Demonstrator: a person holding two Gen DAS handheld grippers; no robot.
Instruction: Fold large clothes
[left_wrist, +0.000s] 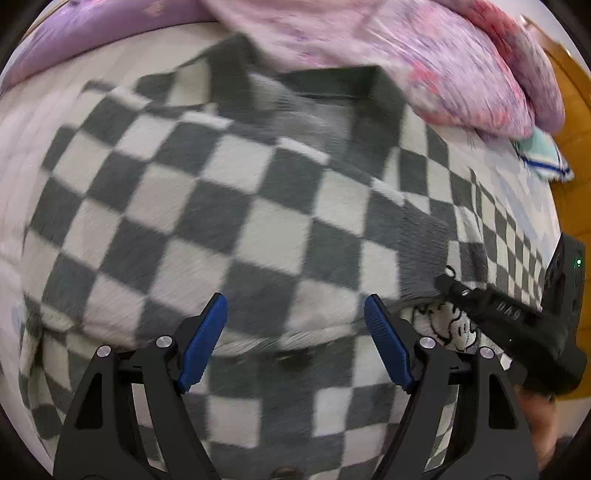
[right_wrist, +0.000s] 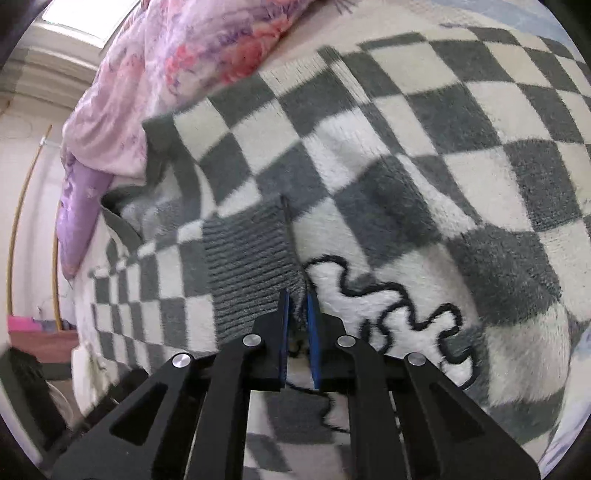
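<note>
Your right gripper (right_wrist: 298, 295) clenched on ribbed cuff (right_wrist: 243, 266) of checkered sweater (left_wrist: 258, 206); left gripper (left_wrist: 295, 314) released wide, hovering above sweater.

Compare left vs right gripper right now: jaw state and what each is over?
The left gripper has its jaws wide apart with nothing between them; the right gripper has its jaws nearly together, pinching the edge of the ribbed cuff. The left hovers over the checkered garment mid-panel; the right sits at the cuff beside the black squiggle pattern. Both have blue pads on black fingers and point down at the same garment.
</note>
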